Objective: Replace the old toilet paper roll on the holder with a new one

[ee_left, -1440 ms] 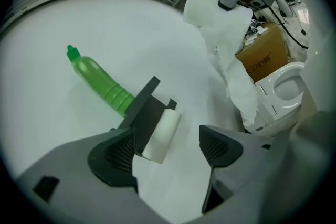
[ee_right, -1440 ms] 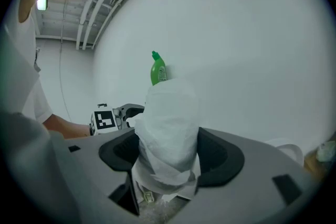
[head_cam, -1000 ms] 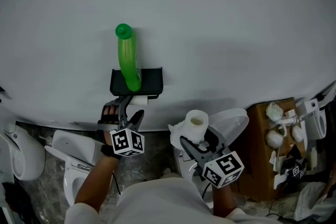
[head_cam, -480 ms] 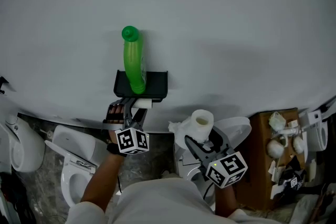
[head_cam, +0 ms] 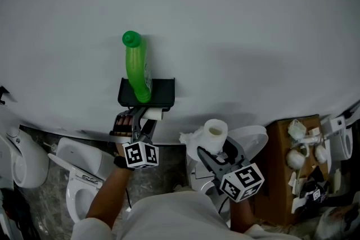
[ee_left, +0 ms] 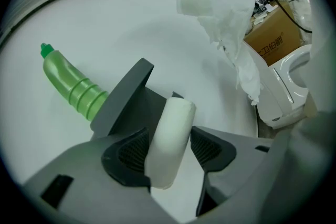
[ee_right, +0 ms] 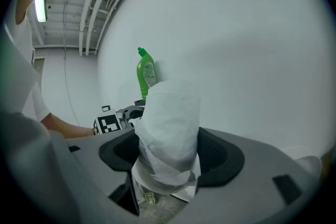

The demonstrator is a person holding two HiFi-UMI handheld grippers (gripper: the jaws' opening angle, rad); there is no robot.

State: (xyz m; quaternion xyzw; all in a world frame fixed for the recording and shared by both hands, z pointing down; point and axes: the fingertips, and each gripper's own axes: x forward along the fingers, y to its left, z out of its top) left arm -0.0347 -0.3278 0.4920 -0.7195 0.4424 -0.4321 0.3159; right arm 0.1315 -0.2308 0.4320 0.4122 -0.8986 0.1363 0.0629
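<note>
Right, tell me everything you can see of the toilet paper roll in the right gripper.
The toilet paper roll is white, soft-looking paper wound round a hollow core, whose open end shows in the head view. Its outer layers are loose and crumpled, and a ragged tail hangs off it. It stands roughly upright between the jaws of the right gripper, whose pads press its sides. It is held in the air before the pale wall, to the right of the holder.

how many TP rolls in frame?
2. The old roll sits on the holder between the jaws of the left gripper, which have just been closing on it; the new roll is clamped in the right gripper. The clutter at right could hide more.
</note>
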